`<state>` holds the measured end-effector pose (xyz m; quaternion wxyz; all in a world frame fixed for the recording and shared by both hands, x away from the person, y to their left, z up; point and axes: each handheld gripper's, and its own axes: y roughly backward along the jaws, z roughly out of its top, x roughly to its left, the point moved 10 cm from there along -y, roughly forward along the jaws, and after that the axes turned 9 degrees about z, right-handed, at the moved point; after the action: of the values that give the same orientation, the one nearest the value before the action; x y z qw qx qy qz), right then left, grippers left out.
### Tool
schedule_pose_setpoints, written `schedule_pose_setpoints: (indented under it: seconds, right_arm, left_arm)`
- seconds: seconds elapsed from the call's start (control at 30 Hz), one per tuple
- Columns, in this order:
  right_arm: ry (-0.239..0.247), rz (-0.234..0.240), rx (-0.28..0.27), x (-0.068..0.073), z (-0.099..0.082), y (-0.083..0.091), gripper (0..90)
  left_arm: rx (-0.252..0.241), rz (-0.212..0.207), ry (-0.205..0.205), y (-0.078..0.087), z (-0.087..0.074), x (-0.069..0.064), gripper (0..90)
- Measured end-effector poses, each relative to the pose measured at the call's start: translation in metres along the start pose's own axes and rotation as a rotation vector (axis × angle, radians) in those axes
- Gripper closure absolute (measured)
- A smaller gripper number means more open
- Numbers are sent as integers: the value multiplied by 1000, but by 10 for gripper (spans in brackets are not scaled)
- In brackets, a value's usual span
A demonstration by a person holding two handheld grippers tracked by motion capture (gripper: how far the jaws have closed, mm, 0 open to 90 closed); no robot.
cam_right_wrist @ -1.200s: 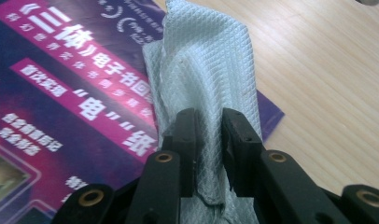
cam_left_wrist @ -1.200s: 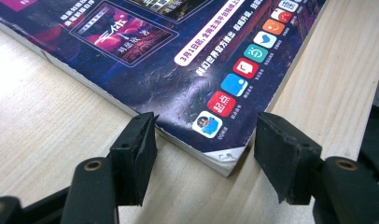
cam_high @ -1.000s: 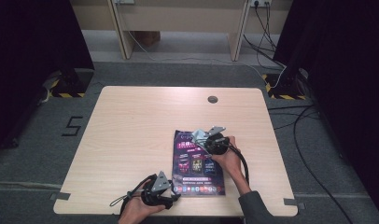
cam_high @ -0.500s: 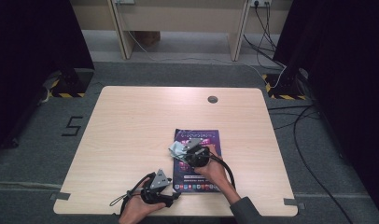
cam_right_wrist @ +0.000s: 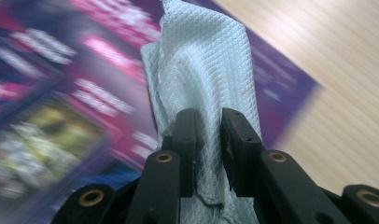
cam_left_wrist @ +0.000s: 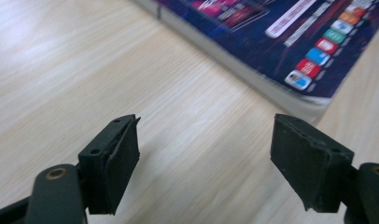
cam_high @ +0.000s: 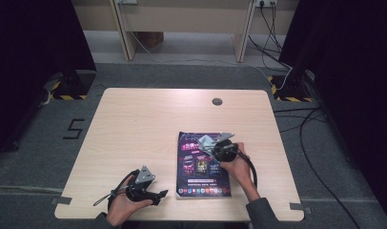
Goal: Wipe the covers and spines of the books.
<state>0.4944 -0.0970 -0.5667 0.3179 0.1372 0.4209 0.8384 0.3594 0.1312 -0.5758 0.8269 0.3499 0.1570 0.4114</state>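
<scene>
Your right gripper (cam_right_wrist: 208, 135) has its jaws pinched tight on a pale waffle-weave cloth (cam_right_wrist: 204, 70); the right gripper view shows the weave and the fold running up between the pads, detail the high view gives as just a pale scrap (cam_high: 207, 142) at the tool tip. That cloth sits over the upper part of the magazine (cam_high: 203, 164), which lies flat on the table (cam_high: 134, 124), right of centre.

The high view gives you the layout: right gripper (cam_high: 219, 149) over the magazine's top right area, left gripper (cam_high: 159, 195) low at the near edge, just left of the magazine's lower left corner, not touching it.

Left gripper view fills in the rest: your left gripper (cam_left_wrist: 204, 158) has just been opening, jaws now wide w/ nothing between them, bare wood below, and the magazine's corner (cam_left_wrist: 299, 88) & page edges close ahead.

Room: the table's left half and far side are bare wood, apart from a small round grommet (cam_high: 217, 101) near the far edge. The near edge is tight by your left hand (cam_high: 125, 207).
</scene>
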Motion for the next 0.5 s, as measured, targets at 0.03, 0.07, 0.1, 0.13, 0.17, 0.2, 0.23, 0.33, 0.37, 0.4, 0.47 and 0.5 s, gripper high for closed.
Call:
schedule_pose_setpoints:
  seconds: [0.03, 0.07, 0.1, 0.13, 0.17, 0.2, 0.23, 0.33, 0.37, 0.4, 0.47, 0.5]
  right_arm:
    - [-19, -17, -1, -9, -4, 3, 769]
    - [-42, -33, -1, -19, -9, 7, 771]
    - [-57, -37, -4, -23, -12, 9, 771]
    - [-68, -39, -11, -27, -14, 10, 771]
    - [-87, -30, -22, -30, -16, 12, 771]
    - [-97, -30, -24, -31, -17, 12, 771]
    - [-95, -33, -22, -31, -18, 13, 773]
    - [-68, -54, -6, -28, -16, 13, 777]
    - [-60, -50, 0, -26, -16, 12, 776]
    - [-56, -44, 0, -23, -15, 12, 774]
    - [-22, -43, 5, -13, -14, 11, 768]
    - [-15, -30, 6, -9, -13, 11, 767]
  left_arm:
    - [7, 4, 6, 1, -2, 2, 228]
    - [12, 7, 5, 1, -4, 4, 225]
    - [16, 4, 5, 2, -5, 5, 224]
    - [14, 7, 3, 2, -5, 7, 224]
    - [14, 14, 5, 2, -5, 8, 223]
    - [15, 23, 3, 2, -5, 10, 219]
    - [19, 29, -1, 2, -6, 11, 217]
    - [42, 36, -18, 0, -10, 13, 217]
    - [46, 38, -20, -1, -11, 12, 217]
    - [47, 43, -23, -1, -12, 12, 217]
    - [53, 49, -38, -1, -12, 12, 217]
    - [54, 49, -38, -2, -12, 13, 217]
